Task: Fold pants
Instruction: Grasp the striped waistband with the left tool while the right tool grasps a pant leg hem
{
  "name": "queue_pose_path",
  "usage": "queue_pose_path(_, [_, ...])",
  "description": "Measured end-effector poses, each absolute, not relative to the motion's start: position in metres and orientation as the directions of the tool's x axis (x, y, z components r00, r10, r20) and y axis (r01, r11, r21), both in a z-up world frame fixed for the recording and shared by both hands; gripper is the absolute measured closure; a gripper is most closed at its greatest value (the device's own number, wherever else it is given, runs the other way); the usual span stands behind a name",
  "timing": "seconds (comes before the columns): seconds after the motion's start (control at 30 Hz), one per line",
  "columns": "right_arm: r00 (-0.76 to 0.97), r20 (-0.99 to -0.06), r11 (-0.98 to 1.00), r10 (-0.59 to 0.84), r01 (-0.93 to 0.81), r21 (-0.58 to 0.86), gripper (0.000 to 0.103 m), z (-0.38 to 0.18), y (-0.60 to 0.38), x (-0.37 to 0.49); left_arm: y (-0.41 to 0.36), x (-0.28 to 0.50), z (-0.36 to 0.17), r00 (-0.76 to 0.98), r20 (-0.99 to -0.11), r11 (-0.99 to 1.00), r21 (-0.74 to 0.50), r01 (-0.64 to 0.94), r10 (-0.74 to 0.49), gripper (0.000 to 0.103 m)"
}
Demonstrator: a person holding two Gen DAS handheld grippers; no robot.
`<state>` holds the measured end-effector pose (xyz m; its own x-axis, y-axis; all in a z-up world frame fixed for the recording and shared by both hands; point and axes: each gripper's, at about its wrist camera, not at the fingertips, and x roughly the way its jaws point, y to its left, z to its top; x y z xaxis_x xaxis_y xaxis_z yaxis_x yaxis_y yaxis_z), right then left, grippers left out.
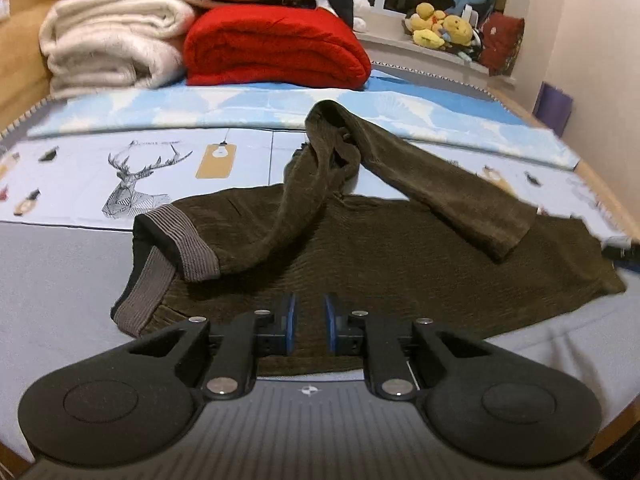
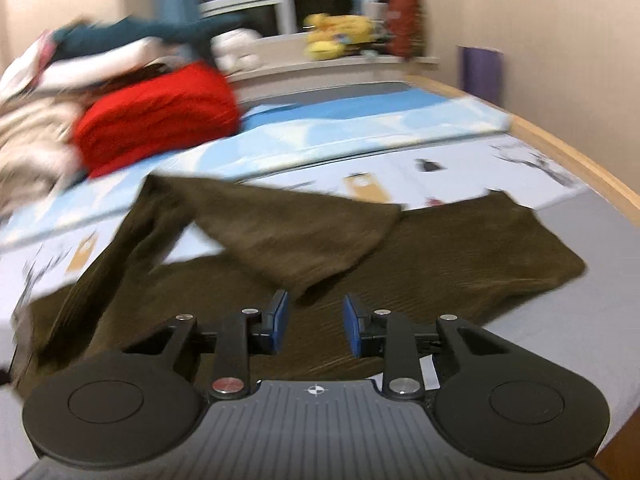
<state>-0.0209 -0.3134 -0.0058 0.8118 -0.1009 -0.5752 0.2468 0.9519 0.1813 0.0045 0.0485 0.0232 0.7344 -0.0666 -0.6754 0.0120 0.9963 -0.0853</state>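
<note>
Dark olive corduroy pants (image 1: 360, 248) lie on the bed with a grey ribbed waistband (image 1: 176, 240) at the left. One leg lies flat along the near side. The other leg is bent back in a loop and its cuff end (image 1: 500, 236) rests on top. My left gripper (image 1: 310, 326) is open with a narrow gap, empty, just above the near edge of the pants. In the blurred right wrist view, the pants (image 2: 440, 264) lie ahead, and my right gripper (image 2: 314, 326) is open and empty over them, close to the folded-over leg end (image 2: 304, 284).
A red folded blanket (image 1: 276, 48) and a cream blanket (image 1: 112, 44) with stacked linen sit at the bed's far left. Plush toys (image 1: 440, 26) stand on the window sill. The wooden bed frame (image 2: 580, 160) runs along the right, next to the wall.
</note>
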Motion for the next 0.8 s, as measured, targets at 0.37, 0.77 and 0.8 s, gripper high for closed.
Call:
queue_pose_path(0.37, [0.58, -0.809, 0.687, -0.097, 0.627, 0.368, 0.042, -0.076, -0.471, 0.032, 0.233, 0.067, -0.029, 0.539, -0.838, 0.806, -0.371, -0.461, -0.077, 0.06])
queue_pose_path(0.77, [0.528, -0.847, 0.599, -0.06, 0.698, 0.393, 0.04, -0.127, -0.496, 0.081, 0.228, 0.111, -0.085, 0.256, -0.966, 0.83, -0.171, -0.531, -0.035, 0.019])
queue_pose_path(0.8, [0.525, -0.849, 0.609, -0.063, 0.694, 0.385, 0.04, -0.128, -0.493, 0.084, 0.227, 0.115, -0.09, 0.246, -0.968, 0.825, -0.176, -0.536, -0.046, 0.019])
